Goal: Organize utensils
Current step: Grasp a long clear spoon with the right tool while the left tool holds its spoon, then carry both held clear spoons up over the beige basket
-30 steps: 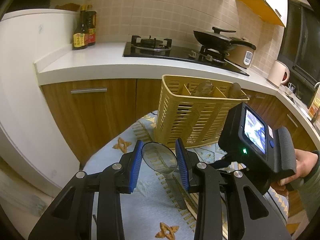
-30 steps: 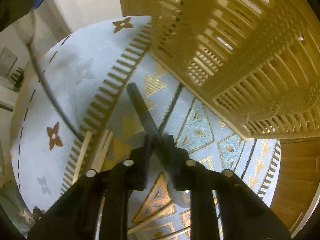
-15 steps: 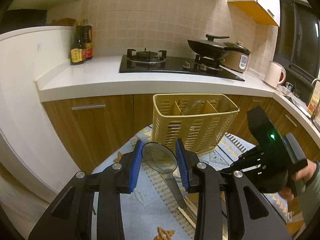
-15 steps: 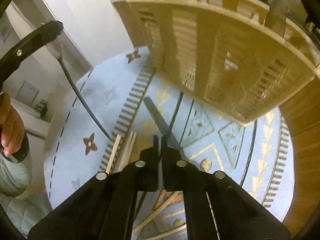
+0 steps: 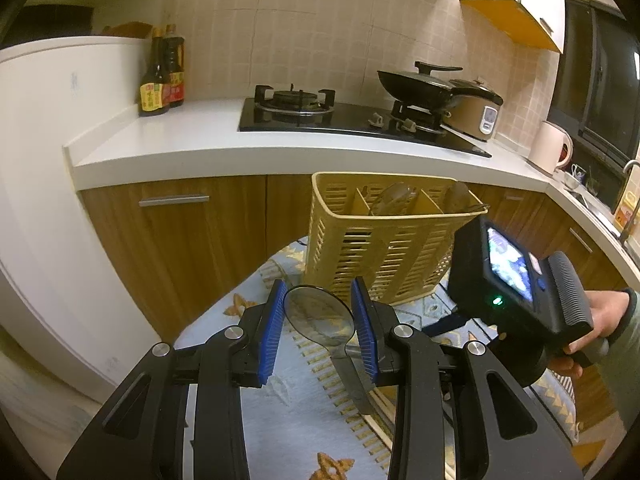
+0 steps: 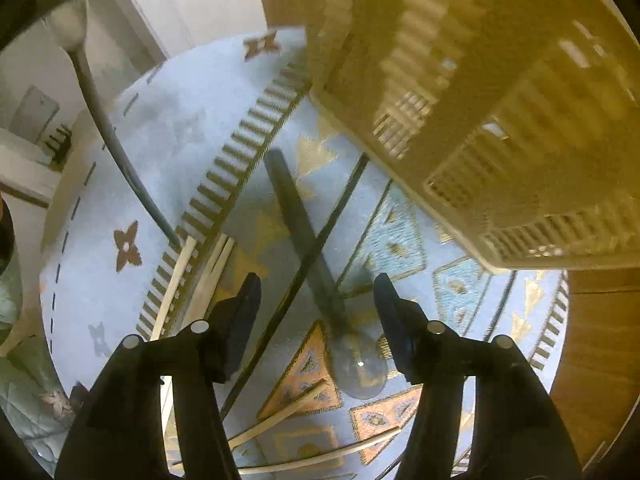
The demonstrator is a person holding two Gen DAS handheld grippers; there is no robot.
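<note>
My left gripper (image 5: 316, 320) is shut on the bowl of a clear spoon (image 5: 318, 314), whose dark handle hangs down toward the cloth. The same spoon (image 6: 100, 120) shows at the upper left of the right wrist view. My right gripper (image 6: 316, 300) points almost straight down, its jaws opening. Between them a second dark-handled spoon (image 6: 308, 232) lies flat on the patterned cloth, its clear bowl nearest the camera, and neither pad touches it. The yellow slotted basket (image 5: 384, 248) stands behind on the cloth, with two spoon bowls poking above its dividers.
A thin dark stick (image 6: 320, 240) crosses the lying spoon's handle. Pale wooden chopsticks (image 6: 176, 280) lie at the left and near edges of the cloth (image 6: 180, 128). Behind are wooden cabinets (image 5: 180, 240), the counter with a hob (image 5: 304, 116), and bottles (image 5: 160, 76). A hand (image 5: 600, 320) holds the right gripper.
The right gripper's jaws, closed about the dark spoon handle before, have spread wide and the spoon lies free on the cloth. The left gripper still holds its spoon.
</note>
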